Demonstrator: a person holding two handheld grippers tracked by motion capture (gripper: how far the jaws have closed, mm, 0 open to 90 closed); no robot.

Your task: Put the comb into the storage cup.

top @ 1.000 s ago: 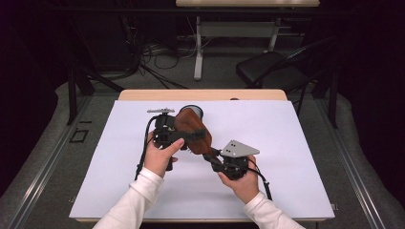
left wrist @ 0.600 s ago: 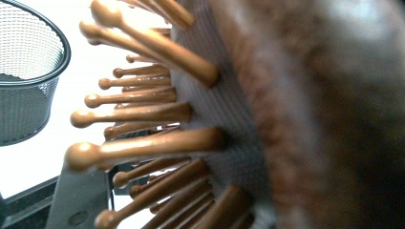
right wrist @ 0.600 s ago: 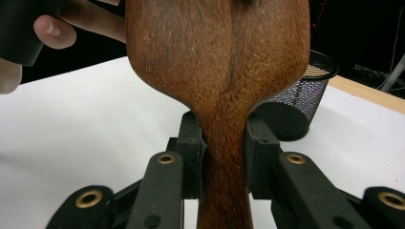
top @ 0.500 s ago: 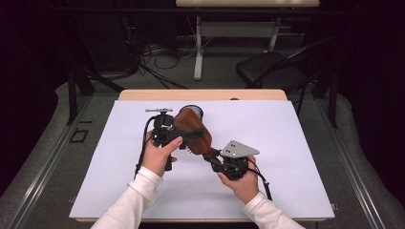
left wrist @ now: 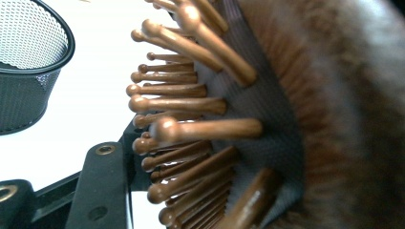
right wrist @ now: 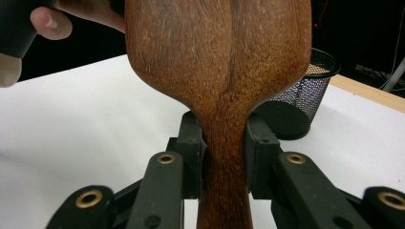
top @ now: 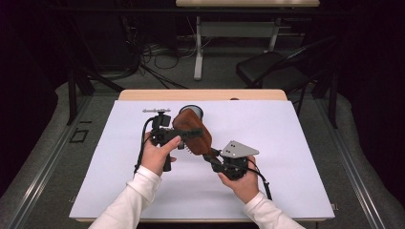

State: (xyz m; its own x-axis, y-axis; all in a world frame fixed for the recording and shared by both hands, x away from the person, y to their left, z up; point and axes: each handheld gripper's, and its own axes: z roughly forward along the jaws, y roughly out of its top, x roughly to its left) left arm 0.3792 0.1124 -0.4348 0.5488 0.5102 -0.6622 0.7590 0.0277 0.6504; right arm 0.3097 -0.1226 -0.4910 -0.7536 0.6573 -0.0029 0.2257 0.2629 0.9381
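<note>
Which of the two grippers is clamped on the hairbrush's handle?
The right gripper: its pads squeeze the hairbrush handle. The left gripper is at the bristled head; its jaws have just been closing around it.

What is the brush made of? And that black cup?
Brush: looks like wood, brown with visible grain, smooth finish. Its pins look wooden too, with rounded tips, set in a dark pad. Cup: black mesh, probably metal; you can see tiny holes.

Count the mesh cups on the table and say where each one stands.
1. The black mesh cup stands on the white table cover near its far edge, just behind the wooden hairbrush. The brush might hide something smaller behind it.
</note>
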